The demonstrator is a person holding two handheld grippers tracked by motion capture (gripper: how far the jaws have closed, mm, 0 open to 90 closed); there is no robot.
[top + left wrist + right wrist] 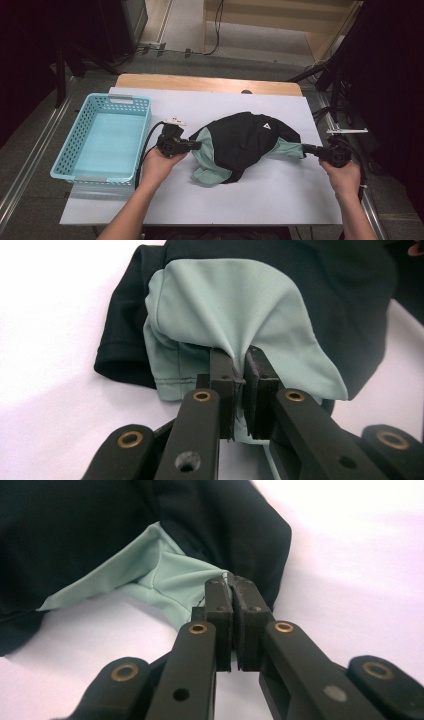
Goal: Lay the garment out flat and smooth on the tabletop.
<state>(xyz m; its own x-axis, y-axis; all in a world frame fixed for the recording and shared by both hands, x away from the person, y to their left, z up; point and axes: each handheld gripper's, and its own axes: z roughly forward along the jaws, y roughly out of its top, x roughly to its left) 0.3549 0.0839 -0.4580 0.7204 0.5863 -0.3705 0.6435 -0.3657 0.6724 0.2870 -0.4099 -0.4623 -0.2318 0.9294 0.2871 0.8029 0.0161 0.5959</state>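
Observation:
A black and mint-green garment (245, 142) lies crumpled in the middle of the white table sheet, a small white logo on its black part. My left gripper (197, 145) is at its left edge, shut on a pinch of the mint fabric (225, 315), which bunches between the jaws. My right gripper (307, 148) is at the garment's right end, shut on the tip of a stretched mint panel (170, 575). The garment (90, 525) hangs taut between the two grips.
A light blue plastic basket (70, 155) stands at the left of the table, close to my left hand. The white sheet (280, 195) covers the wooden tabletop (200, 82). Dark stands and cables flank the table on both sides.

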